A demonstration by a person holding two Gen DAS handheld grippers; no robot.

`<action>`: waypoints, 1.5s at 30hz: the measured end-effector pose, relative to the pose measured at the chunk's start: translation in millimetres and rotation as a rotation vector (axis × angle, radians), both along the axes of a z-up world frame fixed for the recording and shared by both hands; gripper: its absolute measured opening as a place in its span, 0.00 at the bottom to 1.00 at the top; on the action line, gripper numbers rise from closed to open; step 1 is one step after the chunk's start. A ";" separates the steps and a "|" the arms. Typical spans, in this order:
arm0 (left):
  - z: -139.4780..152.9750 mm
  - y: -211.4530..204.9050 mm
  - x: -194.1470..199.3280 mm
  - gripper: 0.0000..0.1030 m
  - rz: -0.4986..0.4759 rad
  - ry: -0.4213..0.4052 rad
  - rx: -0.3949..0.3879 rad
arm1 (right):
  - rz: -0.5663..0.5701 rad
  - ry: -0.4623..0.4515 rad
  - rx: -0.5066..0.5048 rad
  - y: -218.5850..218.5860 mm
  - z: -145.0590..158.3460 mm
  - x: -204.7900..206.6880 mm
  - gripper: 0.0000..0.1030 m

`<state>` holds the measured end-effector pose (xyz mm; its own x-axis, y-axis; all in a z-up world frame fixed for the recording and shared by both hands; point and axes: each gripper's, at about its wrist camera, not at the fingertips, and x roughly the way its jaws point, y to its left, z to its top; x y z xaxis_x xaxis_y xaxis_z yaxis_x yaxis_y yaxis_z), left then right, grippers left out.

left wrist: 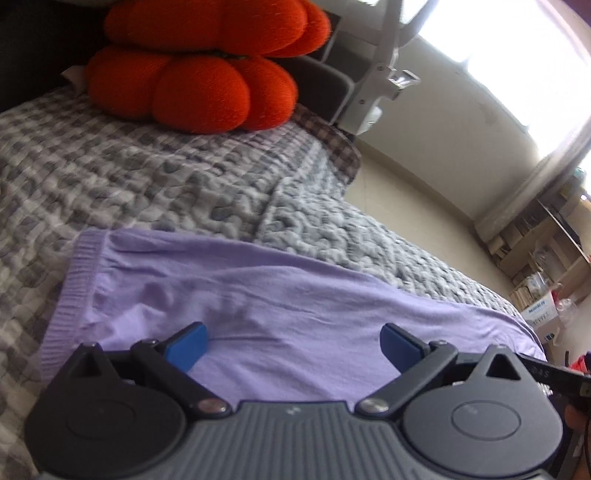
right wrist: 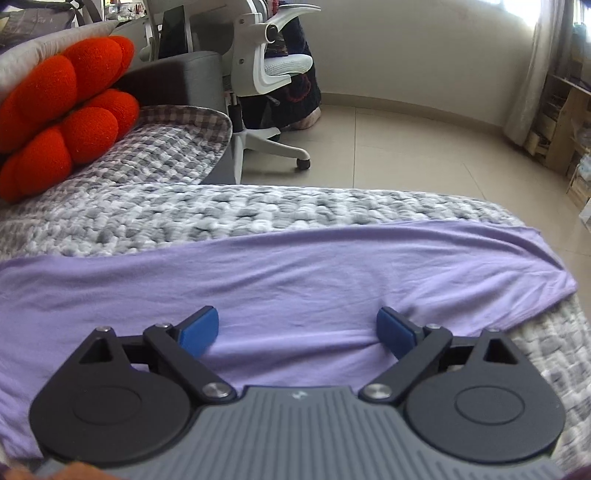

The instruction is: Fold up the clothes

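Your left gripper [left wrist: 293, 341] with blue pads has its jaws spread wide and grips nothing, low over the lilac knit garment [left wrist: 258, 295] with a ribbed hem. Your right gripper [right wrist: 297, 326] is equally wide and empty above the same cloth, which lies flat on the grey-white checked quilted blanket [right wrist: 221, 214], near the orange lobed cushions [left wrist: 195, 85].

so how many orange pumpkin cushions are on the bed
2, stacked at the head of the bed: the lower cushion rests on the checked blanket, the upper cushion sits on top. More could be out of frame.
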<state>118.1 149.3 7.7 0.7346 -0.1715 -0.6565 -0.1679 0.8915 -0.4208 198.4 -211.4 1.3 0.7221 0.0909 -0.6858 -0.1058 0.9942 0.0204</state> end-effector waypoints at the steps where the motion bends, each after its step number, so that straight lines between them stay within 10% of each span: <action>1: 3.9 5.7 -1.4 0.97 0.008 0.000 -0.022 | -0.017 0.000 -0.003 -3.7 1.4 0.1 0.92; 14: 27.1 99.3 -15.6 0.97 0.196 -0.075 -0.218 | -0.001 -0.023 -0.016 11.9 15.3 -2.0 0.92; 38: 4.8 99.9 0.3 0.97 0.093 0.046 -0.366 | 0.045 -0.004 -0.096 16.7 9.3 -9.9 0.95; 45: 13.8 99.8 -30.7 0.97 0.109 0.081 -0.402 | 0.359 -0.091 -0.129 86.4 28.5 -47.9 0.94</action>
<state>87.5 249.1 21.5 0.7115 -0.3500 -0.6093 -0.2988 0.6342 -0.7132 150.5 -125.0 29.9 0.7186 0.2656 -0.6427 -0.4427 0.8874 -0.1283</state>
